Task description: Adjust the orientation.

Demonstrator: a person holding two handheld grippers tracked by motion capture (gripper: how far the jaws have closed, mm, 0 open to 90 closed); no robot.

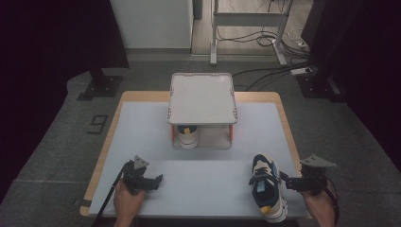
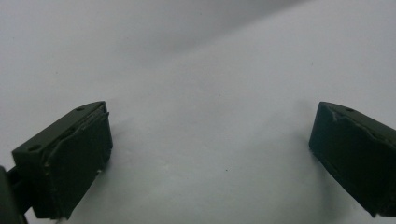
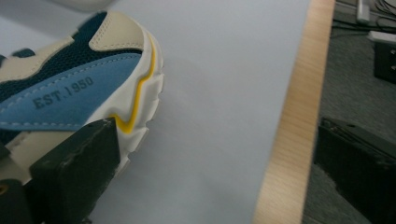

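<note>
1. The right gripper [image 1: 289,182], spread wide, sits at the lower right of the high view, just beside the sneaker [image 1: 267,187], which lies to its left on the table [image 1: 208,179].
2. The left gripper [image 1: 153,181], also spread wide with nothing between its jaws, rests at lower left, well apart from the sneaker.
3. The right gripper view reads "EST.1950" [image 3: 63,92] on the sneaker's blue panel; the high view shows a second shoe [image 1: 187,136] under the white rack [image 1: 202,97].

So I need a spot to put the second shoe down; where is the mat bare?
Bare: the middle strip between the left gripper and the sneaker, and both sides of the rack. Crowded: under the rack, where another shoe stands.
</note>
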